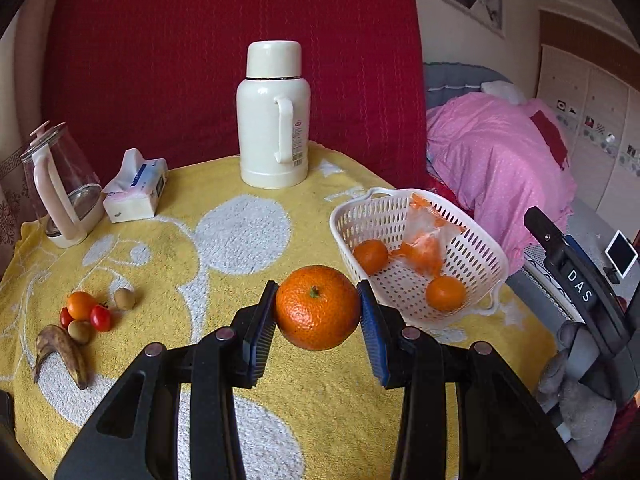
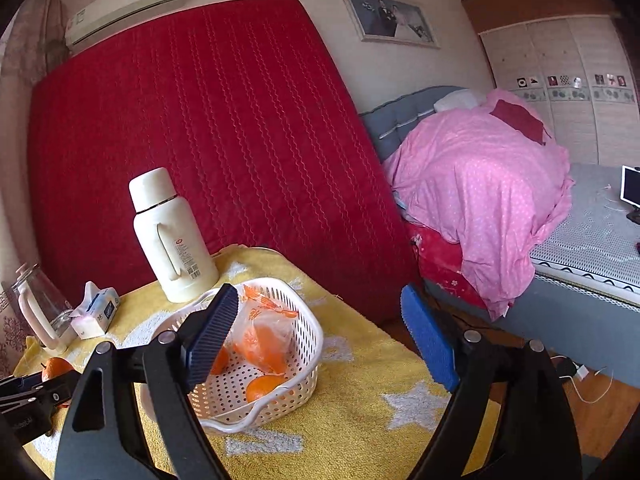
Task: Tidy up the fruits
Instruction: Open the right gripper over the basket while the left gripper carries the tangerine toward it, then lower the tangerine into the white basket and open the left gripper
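Observation:
My left gripper (image 1: 318,308) is shut on a large orange (image 1: 318,307), held above the yellow cloth just left of the white basket (image 1: 360,216). The basket holds two small oranges (image 1: 445,293) and a clear bag of orange pieces (image 1: 426,248). At the left of the table lies a group of fruit: a small orange (image 1: 81,305), cherry tomatoes (image 1: 100,318), two brown round fruits (image 1: 124,299) and a dark banana (image 1: 64,354). My right gripper (image 2: 320,340) stands open and empty above the basket (image 2: 308,348). The left gripper with its orange (image 2: 56,368) shows at that view's left edge.
A cream thermos (image 1: 274,116) stands at the back of the table, a glass kettle (image 1: 62,188) and a tissue pack (image 1: 136,188) at the back left. A red mattress (image 1: 224,52) leans behind. A bed with a pink quilt (image 1: 496,164) lies to the right.

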`<action>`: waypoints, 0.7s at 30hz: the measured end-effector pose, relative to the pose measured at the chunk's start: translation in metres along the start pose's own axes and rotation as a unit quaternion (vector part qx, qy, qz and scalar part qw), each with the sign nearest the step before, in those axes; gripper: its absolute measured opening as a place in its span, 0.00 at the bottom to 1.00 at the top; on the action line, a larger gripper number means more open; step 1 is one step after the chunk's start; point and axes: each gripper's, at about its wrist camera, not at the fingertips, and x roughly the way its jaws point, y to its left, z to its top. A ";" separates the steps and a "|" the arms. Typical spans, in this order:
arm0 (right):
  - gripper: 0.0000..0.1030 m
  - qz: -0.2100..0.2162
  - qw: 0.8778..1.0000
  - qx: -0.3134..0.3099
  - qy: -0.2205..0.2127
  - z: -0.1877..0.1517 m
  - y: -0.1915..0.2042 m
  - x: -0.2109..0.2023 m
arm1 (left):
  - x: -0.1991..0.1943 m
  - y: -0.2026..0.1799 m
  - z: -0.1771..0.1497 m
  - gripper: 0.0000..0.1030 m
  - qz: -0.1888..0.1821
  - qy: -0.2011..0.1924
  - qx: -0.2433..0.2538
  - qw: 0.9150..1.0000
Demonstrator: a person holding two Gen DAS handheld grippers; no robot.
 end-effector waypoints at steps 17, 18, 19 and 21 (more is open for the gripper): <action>0.83 -0.001 0.998 0.050 0.045 -0.002 -0.019 0.015 | 0.052 -0.036 0.010 0.39 -0.031 0.022 0.029 0.999; 0.83 0.000 0.998 0.052 0.047 -0.002 -0.019 0.017 | 0.052 -0.037 0.011 0.39 -0.033 0.022 0.029 0.999; 0.83 0.000 0.997 0.052 0.048 -0.002 -0.019 0.017 | 0.053 -0.037 0.011 0.39 -0.034 0.022 0.030 0.999; 0.83 0.002 0.997 0.052 0.050 -0.002 -0.019 0.018 | 0.053 -0.039 0.010 0.39 -0.033 0.020 0.033 0.999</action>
